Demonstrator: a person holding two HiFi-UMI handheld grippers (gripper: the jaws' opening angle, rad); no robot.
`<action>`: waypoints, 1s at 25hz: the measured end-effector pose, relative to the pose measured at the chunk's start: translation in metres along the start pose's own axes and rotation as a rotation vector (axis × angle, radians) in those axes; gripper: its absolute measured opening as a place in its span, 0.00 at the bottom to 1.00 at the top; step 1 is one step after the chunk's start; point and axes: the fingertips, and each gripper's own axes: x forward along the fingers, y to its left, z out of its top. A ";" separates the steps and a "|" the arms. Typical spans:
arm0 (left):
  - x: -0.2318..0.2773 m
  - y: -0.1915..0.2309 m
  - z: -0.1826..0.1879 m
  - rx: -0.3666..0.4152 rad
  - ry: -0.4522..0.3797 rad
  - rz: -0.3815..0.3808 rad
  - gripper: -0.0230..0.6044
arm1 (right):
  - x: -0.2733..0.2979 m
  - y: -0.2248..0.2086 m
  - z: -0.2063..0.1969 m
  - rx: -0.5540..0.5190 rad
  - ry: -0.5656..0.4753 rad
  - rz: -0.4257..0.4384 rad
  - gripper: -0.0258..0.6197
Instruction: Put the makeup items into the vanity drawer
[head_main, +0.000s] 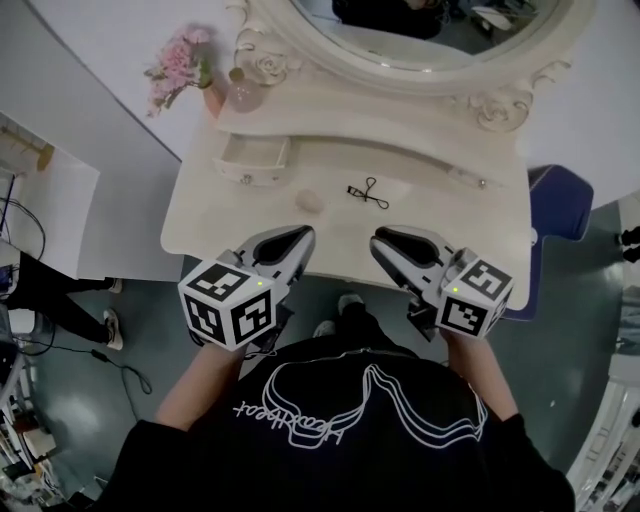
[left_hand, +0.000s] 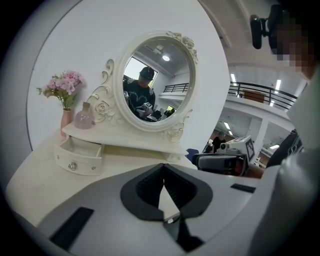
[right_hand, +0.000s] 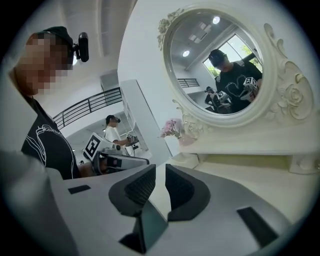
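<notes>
Grey-green floor surrounds a cream desk (head_main: 420, 215) with an oval mirror (head_main: 420, 30) rising at its back edge. From the head view we see a small drawer (head_main: 252, 160) pulled open at the left end of the raised shelf (head_main: 400, 130) under the mirror. Pink flowers (head_main: 180, 60) and a rounded pink bottle (head_main: 243, 93) stand at the shelf's back left corner. An eyelash curler (head_main: 369, 193) lies near the middle of the desk, with a pale round puff (head_main: 310, 201) just to its left. A thin stick (head_main: 466, 178) lies toward the right edge. Our left gripper (head_main: 298, 240) and right gripper (head_main: 384, 243) hover side by side over the front edge, both pointing toward the mirror.

In the left gripper view, the fingers (left_hand: 147, 187) meet at their tips and hold nothing. Beyond them we see the open drawer (left_hand: 77, 157) to the left and the other gripper to the right.

In the right gripper view, the fingers (right_hand: 142, 187) stand a narrow gap apart, with only bare desk showing between them. The mirror (right_hand: 225, 65) fills the upper right.
</notes>
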 end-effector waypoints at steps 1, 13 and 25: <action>0.003 0.004 0.002 -0.012 -0.003 0.017 0.04 | 0.004 -0.005 0.001 -0.002 0.013 0.012 0.15; 0.011 0.056 -0.009 -0.143 -0.022 0.216 0.05 | 0.072 -0.050 -0.024 -0.060 0.193 0.156 0.26; -0.014 0.088 -0.044 -0.250 -0.017 0.319 0.05 | 0.146 -0.084 -0.080 -0.064 0.364 0.123 0.35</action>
